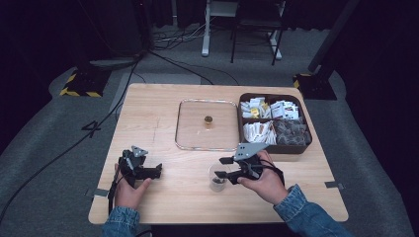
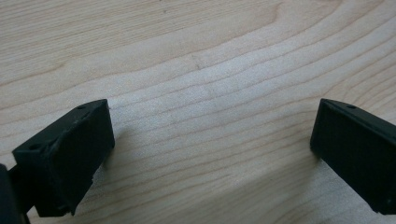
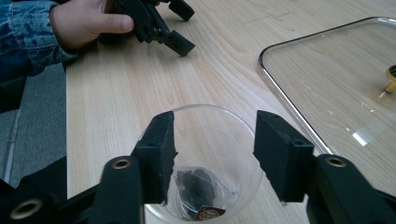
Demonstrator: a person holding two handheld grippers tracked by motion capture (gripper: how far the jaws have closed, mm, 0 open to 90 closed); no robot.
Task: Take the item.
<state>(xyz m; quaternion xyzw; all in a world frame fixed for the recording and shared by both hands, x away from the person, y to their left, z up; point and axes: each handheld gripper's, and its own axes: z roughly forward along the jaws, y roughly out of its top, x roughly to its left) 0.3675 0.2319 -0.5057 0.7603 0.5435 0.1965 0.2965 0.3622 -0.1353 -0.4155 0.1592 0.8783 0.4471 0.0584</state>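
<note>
A clear glass cup [image 1: 217, 180] stands on the wooden table [image 1: 163, 123] near its front edge, with a dark tea bag [image 3: 196, 186] lying at the bottom. My right gripper [image 1: 221, 167] hovers just over the cup's rim. In the right gripper view its jaws [image 3: 212, 140] stand apart above the cup [image 3: 205, 116] with nothing pressed between them. My left gripper [image 1: 158, 170] rests low at the front left. In the left gripper view it [image 2: 212, 144] is open wide over bare wood.
A flat glass lid [image 1: 192, 133] with a gold knob [image 1: 208, 119] lies at the table's middle back. To its right stands a brown compartment box [image 1: 273, 148] of sachets and tea bags. A cable runs across the floor at the left.
</note>
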